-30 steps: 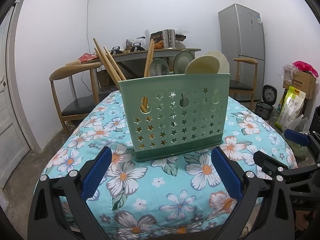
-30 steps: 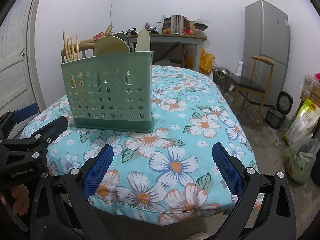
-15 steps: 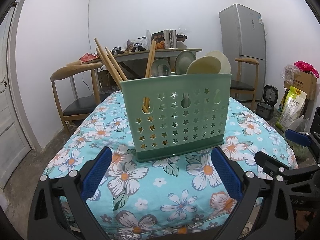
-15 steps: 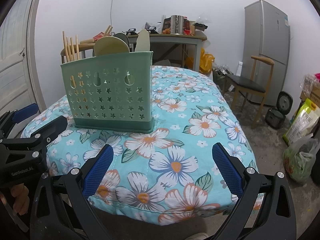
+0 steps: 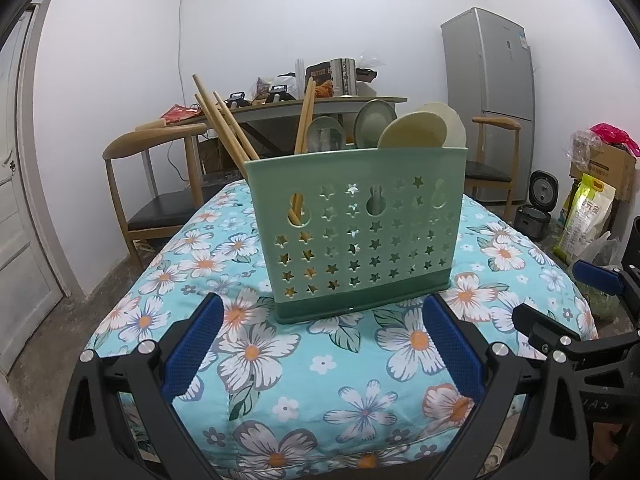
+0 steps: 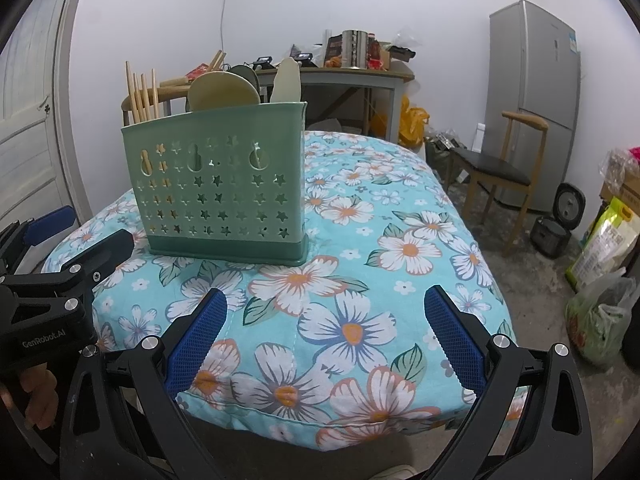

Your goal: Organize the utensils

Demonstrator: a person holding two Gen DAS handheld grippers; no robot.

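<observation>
Both tools empty, spread wide; utensils already sorted in caddy.
Green caddy (image 5: 356, 232) stands upright mid-worktop, toward its left edge, chopsticks (image 5: 224, 124) leaning, spoons (image 5: 416, 130) upright. Left tool (image 5: 320, 344) and right tool (image 6: 326, 340) hover at near edge, touching nothing. Risk: soft floral cloth (image 6: 360, 280) gives poor footing, so a nudge could tip the caddy and spill it.

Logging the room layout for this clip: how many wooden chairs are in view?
2. The left chair stands beyond the table's left side; the right chair sits by the fridge. The utensil holder may hide others.
</observation>
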